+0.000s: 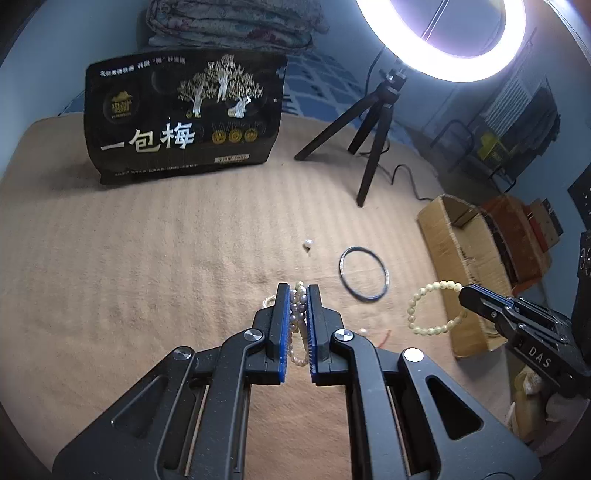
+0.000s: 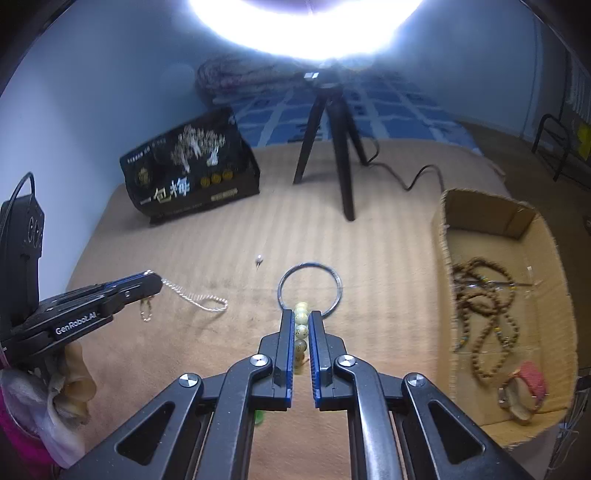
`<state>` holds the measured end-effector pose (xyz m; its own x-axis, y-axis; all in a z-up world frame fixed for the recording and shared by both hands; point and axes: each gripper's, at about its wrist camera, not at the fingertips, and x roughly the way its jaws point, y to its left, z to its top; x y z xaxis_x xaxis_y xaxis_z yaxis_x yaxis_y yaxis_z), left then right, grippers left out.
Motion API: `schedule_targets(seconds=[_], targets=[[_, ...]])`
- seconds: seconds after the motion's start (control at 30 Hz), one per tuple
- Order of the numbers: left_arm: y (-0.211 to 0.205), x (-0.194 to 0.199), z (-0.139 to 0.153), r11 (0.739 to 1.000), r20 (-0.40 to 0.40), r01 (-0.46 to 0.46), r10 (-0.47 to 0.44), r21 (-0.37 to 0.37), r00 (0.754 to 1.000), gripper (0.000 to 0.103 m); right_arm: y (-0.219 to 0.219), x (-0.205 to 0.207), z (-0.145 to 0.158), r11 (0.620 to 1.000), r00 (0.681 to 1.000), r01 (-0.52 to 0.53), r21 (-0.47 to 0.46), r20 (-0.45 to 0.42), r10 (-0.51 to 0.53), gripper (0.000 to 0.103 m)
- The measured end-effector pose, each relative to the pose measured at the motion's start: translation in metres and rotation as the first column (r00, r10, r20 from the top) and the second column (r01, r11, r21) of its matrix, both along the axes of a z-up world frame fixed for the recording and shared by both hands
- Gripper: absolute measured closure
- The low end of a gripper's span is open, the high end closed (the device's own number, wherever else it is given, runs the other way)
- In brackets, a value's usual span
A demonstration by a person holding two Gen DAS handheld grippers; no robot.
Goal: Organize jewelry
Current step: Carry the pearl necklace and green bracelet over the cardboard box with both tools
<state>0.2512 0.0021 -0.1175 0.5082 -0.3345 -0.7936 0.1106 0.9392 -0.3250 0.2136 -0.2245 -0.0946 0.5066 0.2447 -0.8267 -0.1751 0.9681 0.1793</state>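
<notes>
A glowing ring light (image 1: 441, 37) on a black tripod (image 1: 364, 133) stands far right on a tan ribbed blanket (image 1: 147, 258). Behind lie a blue checked sheet (image 2: 388, 107), folded quilts (image 1: 232, 22) and pale blue walls (image 2: 92, 92).

Pearl strand (image 1: 297, 317) pinched, lifted; yellow-bead bracelet (image 1: 432, 308) pinched, dangling; dark bangle (image 1: 364, 273) flat.

Home bedroom. Bed (image 1: 147, 258) spread with tan striped blanket, blue checked sheet (image 2: 388, 107) beyond it, folded quilts (image 1: 229, 22) stacked against pale wall. Black snack bag (image 1: 181, 114), ring light on tripod (image 1: 369, 122), cardboard box (image 2: 546, 258) of beads sit on blanket.
</notes>
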Motion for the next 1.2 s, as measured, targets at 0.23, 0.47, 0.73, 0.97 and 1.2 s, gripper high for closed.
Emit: schedule_targets(seconds=[0.23,0.47,0.73,0.97,1.2], targets=[[-0.002,-0.015,0.024,0.999,0.047,0.004,-0.003,-0.033,0.999,0.097,-0.029,-0.016,0.025,0.999,0.998,0.035,-0.009,0.060,-0.034,0.098],[-0.027,-0.028,0.050,0.997,0.099,0.056,-0.050,-0.058,0.994,0.097,-0.066,-0.029,0.046,0.996,0.990,0.090,-0.008,0.110,-0.089,0.098],[-0.071,-0.042,0.080,0.984,0.151,0.151,-0.136,-0.092,0.979,0.097,-0.107,-0.038,0.060,0.987,0.976,0.162,-0.001,0.148,-0.160,0.098],[-0.122,-0.048,0.092,0.963,0.175,0.241,-0.218,-0.123,0.960,0.097,-0.139,-0.041,0.063,0.977,0.965,0.215,0.010,0.154,-0.214,0.098],[-0.170,-0.050,0.096,0.943,0.181,0.304,-0.278,-0.133,0.943,0.097,-0.166,-0.041,0.059,0.965,0.953,0.262,0.014,0.151,-0.261,0.098]])
